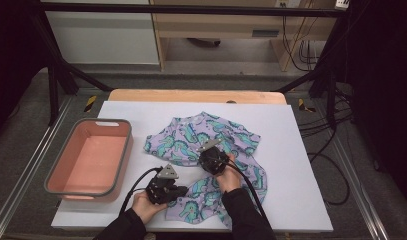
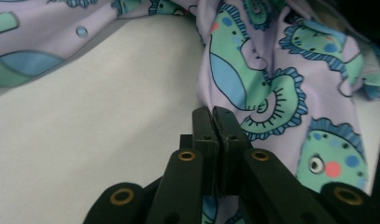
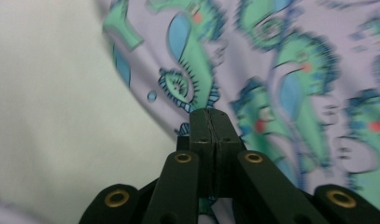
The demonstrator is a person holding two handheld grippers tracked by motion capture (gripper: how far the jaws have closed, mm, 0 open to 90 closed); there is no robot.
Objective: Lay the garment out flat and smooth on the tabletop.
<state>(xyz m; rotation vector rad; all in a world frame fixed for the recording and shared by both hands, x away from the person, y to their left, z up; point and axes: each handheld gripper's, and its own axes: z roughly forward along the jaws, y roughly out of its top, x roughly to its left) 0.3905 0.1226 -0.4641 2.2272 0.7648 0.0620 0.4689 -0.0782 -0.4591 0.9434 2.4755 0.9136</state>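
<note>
Both grippers, left (image 1: pixel 178 190) and right (image 1: pixel 214 161), clamp seahorse-print garment (image 1: pixel 206 137).

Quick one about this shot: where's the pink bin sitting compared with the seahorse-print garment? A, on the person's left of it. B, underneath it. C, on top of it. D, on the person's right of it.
A: in the high view the pink bin stands at the left edge of the white table, apart from the seahorse-print garment, which lies crumpled mid-table.
</note>
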